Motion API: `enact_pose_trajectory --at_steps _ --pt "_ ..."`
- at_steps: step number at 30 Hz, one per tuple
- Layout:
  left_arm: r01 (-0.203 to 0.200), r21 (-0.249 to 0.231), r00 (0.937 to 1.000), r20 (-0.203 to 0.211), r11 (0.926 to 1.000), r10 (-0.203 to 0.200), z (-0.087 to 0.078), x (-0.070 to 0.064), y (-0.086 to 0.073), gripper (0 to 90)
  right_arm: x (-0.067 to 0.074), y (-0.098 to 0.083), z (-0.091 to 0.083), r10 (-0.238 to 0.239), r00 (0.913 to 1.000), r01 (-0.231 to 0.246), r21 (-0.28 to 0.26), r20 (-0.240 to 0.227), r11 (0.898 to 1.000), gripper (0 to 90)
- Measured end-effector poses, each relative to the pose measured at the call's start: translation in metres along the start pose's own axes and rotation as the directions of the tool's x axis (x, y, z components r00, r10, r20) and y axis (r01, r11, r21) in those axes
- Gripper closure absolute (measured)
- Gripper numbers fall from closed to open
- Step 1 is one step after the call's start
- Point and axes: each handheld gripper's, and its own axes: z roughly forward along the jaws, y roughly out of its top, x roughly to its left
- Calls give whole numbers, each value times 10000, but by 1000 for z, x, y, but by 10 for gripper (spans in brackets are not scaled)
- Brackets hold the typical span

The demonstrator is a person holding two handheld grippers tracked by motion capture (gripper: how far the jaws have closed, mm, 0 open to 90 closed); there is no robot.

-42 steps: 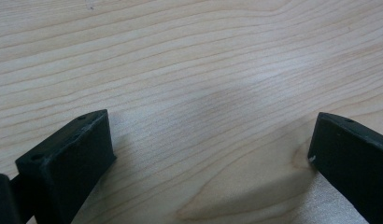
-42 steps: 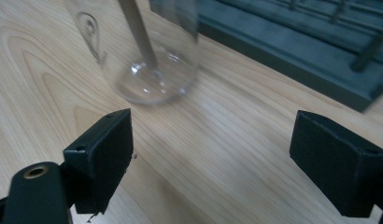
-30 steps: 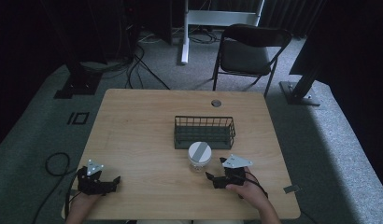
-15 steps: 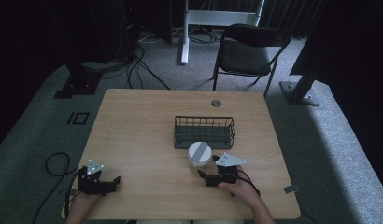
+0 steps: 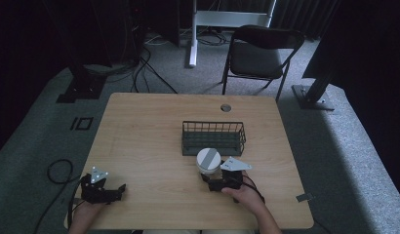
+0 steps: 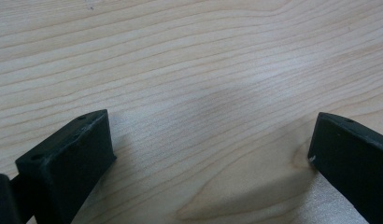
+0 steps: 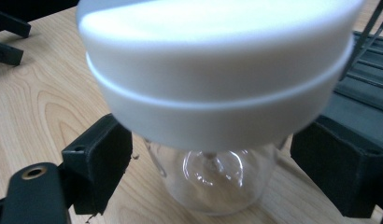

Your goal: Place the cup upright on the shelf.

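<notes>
Jaws of my right gripper stand spread on either side of the upright clear jar with the white lid, not clamped, just before the wire basket, while my left gripper rests wide and empty on the surface.

dim room, black toward the high view's upper corners; the tabletop evenly lit. the white lid glares, softly blurred, near the lens.
</notes>
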Motion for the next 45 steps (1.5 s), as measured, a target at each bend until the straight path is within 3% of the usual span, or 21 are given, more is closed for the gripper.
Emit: enact_pose_trajectory --at_steps 21,28,32,45 --pt "-2 -2 10000 -1 10000 2 0 0 0 2 1 5 14 101 9999 -101 -493 4 9987 136" --pt "-1 0 10000 0 10000 1 0 0 0 2 3 7 17 -247 9995 258 -534 216 9982 166" --pt "-1 -2 10000 0 10000 1 0 0 0 2 2 7 17 -142 9995 156 -528 266 9985 172" --pt "0 0 10000 1 10000 0 0 0 0 2 3 14 12 -409 9985 429 -573 360 9974 178"
